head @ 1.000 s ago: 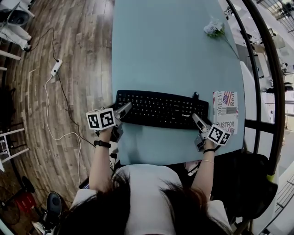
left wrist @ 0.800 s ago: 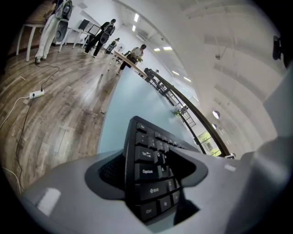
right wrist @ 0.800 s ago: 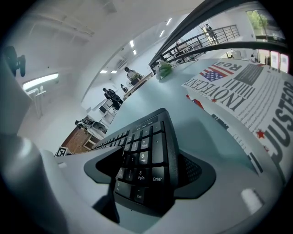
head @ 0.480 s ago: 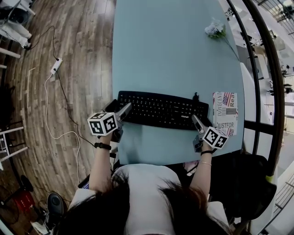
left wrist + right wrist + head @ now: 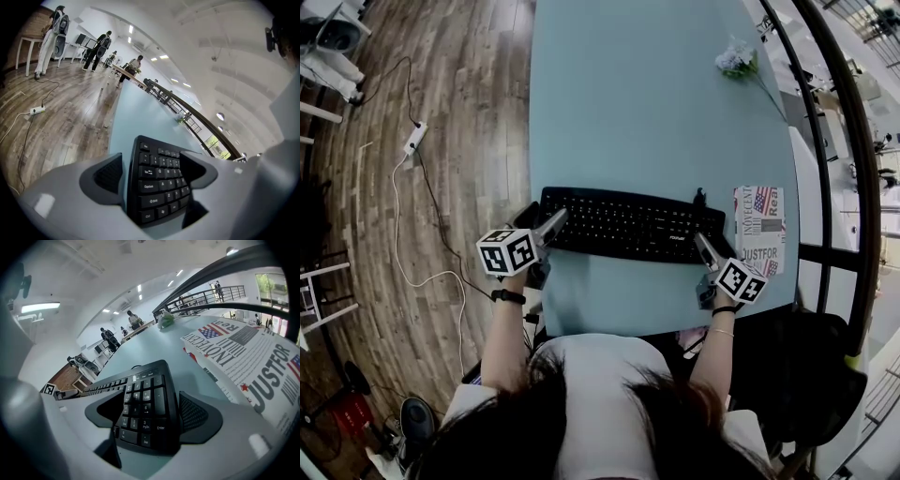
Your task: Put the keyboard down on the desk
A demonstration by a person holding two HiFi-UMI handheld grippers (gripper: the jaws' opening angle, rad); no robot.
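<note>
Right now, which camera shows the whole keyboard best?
The head view: the whole keyboard lies flat on the desk, end to end. The left gripper view shows only its Ctrl-and-Shift end, and the right gripper view only its number-pad end.

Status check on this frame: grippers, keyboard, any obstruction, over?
Both open, jaws just opening: left gripper, right gripper, one keyboard end between each, unpinched. Keyboard flat on desk. Only a booklet beside it, nothing blocking.

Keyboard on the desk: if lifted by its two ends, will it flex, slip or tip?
Probably stiff: the keyboard is a long, hard-looking slab lying flat on the desk. Likely light, since it looks thin. It may slide if pushed: the desk top looks smooth.
</note>
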